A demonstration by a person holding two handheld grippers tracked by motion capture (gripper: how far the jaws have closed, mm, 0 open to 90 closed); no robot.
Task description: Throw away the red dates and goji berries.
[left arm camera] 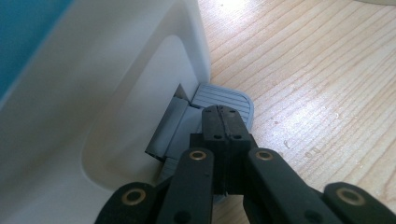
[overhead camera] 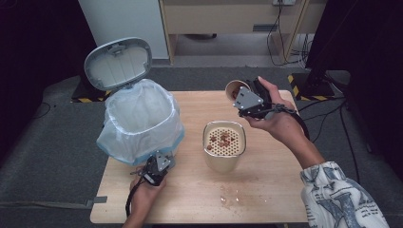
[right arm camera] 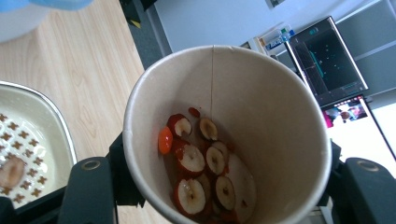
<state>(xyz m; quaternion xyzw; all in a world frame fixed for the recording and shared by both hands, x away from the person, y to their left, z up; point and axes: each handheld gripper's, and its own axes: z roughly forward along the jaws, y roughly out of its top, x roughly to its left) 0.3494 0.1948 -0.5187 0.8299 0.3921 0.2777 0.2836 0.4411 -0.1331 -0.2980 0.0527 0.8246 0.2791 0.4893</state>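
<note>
Left tool (left arm camera: 223, 122): jaws together, nothing between them, tip down on the grey ribbed foot pedal (left arm camera: 224, 97) at the base of the white pedal bin (overhead camera: 142, 121). Bin sits at the worktop's left side, blue-white liner folded over its rim, grey lid (overhead camera: 118, 63) standing open behind. In the high view the left tool (overhead camera: 157, 167) is tight against the bin's near wall; pedal sticks out onto bare wood.

Right tool (overhead camera: 247, 99): clamped on the tan paper cup (right arm camera: 229, 135), jaws on either side of the cup wall. Cup is held up in the air near the worktop's far edge, tilted, mouth toward the gripper camera. Red-skinned dried fruit slices (right arm camera: 205, 172) lie against its lower inside wall.

Cream rectangular container with a perforated strainer insert (overhead camera: 224, 142) stands mid-worktop, between bin and right hand, apart from both. A few fruit pieces sit on the strainer.

Open room: light wooden worktop (overhead camera: 266, 190) is bare along the near edge and right side, apart from a small wet scatter in front of the container. Gap between bin and container is narrow.
</note>
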